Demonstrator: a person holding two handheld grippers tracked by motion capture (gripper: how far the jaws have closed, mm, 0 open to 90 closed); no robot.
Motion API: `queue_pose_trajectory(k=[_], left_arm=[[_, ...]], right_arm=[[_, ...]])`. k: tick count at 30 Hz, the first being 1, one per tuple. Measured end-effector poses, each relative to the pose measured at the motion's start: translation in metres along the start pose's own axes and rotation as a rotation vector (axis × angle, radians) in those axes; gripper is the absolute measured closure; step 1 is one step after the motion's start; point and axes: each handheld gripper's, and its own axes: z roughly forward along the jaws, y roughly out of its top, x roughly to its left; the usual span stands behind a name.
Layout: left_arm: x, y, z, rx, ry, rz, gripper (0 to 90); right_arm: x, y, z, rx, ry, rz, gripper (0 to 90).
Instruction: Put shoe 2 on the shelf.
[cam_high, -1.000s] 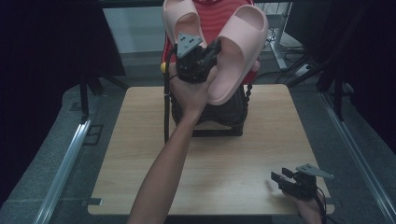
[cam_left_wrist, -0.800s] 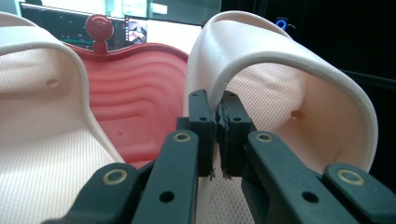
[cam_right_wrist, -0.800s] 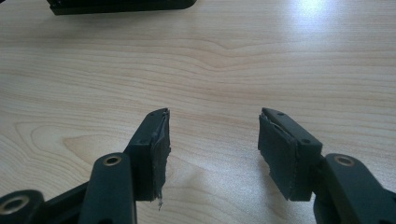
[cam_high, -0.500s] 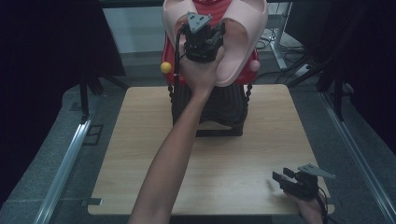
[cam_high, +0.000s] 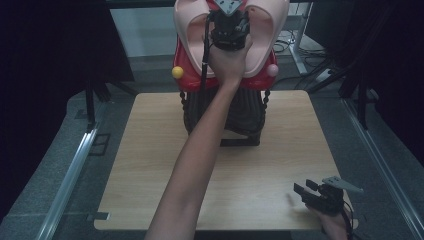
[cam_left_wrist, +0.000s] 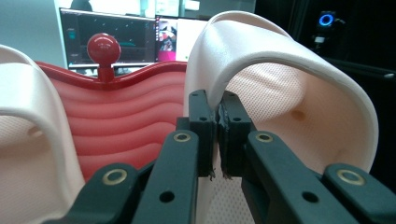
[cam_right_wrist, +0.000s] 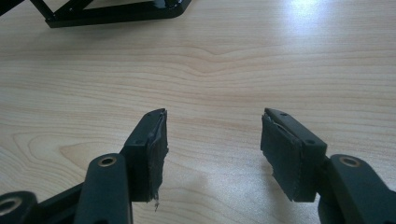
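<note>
A pink slipper (cam_high: 189, 35) rests on the red rack (cam_high: 182, 75) at the table's (cam_high: 150, 165) far edge. The left gripper (cam_left_wrist: 218, 116) pinches the second slipper's strap (cam_left_wrist: 261, 51) beside it. Near the right corner, the right gripper (cam_high: 315, 192) hovers with jaws apart.

Two pale pink slippers sit side by side on a red rack (cam_high: 187, 75) at the table's (cam_high: 150, 160) twelve o'clock edge. The left slipper (cam_high: 192, 30) rests against the rack's ribbed red surface. The right slipper (cam_high: 267, 35) stands beside it at three o'clock; its smooth, arched strap (cam_left_wrist: 280, 56) is pinched between the jaws of the left gripper (cam_left_wrist: 217, 126). The inner sole (cam_left_wrist: 275, 107) under the strap is finely dotted.
</note>
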Motion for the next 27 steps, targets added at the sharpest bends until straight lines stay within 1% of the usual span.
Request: queue_pose_trajectory(k=[3, 5, 7, 10, 12, 14, 16, 18, 20, 21, 23, 25, 27], left_arm=[[0.001, -0.002, 0.007, -0.005, 0.031, -0.013, 85.5], [0.002, -0.003, 0.01, -0.003, 0.048, -0.003, 85.5], [0.003, -0.005, 0.011, -0.005, 0.058, -0.004, 85.4], [0.004, -0.009, 0.014, 0.004, 0.076, 0.012, 85.3], [0.005, -0.013, 0.016, 0.018, 0.079, 0.021, 84.9], [0.006, -0.017, 0.017, 0.032, 0.078, 0.014, 84.4], [0.008, -0.02, 0.018, 0.041, 0.078, 0.016, 83.7], [0.01, -0.022, 0.018, 0.042, 0.072, 0.014, 83.2], [0.013, -0.021, 0.016, 0.045, 0.057, 0.008, 79.6], [0.014, -0.02, 0.015, 0.043, 0.051, 0.006, 76.2], [0.015, -0.018, 0.011, 0.035, 0.025, 0.004, 69.5], [0.016, -0.017, 0.008, 0.042, 0.0, 0.011, 62.5], [0.019, -0.017, 0.004, 0.053, -0.036, 0.005, 56.8]], right_arm=[[-0.001, 0.0, 0.0, -0.001, -0.001, 0.001, 41.0], [-0.001, 0.0, -0.001, -0.004, -0.002, 0.003, 41.0], [-0.001, 0.0, -0.001, -0.001, -0.002, 0.004, 41.0], [-0.001, 0.0, -0.001, -0.001, -0.001, 0.002, 41.0], [0.0, 0.0, -0.001, -0.001, 0.0, 0.001, 41.0], [0.0, 0.0, -0.002, -0.001, 0.0, 0.003, 41.0], [0.0, 0.0, -0.003, 0.0, 0.0, 0.002, 40.9], [0.0, 0.0, -0.002, -0.002, 0.0, 0.001, 40.9], [0.0, 0.0, -0.002, -0.002, 0.0, 0.002, 40.9], [0.0, 0.0, -0.002, -0.003, 0.0, 0.002, 40.9], [0.0, 0.0, -0.002, -0.002, 0.001, 0.001, 41.0], [0.0, 0.0, -0.002, 0.001, 0.001, -0.002, 41.0], [0.001, 0.0, -0.002, -0.001, 0.0, 0.001, 40.9]])
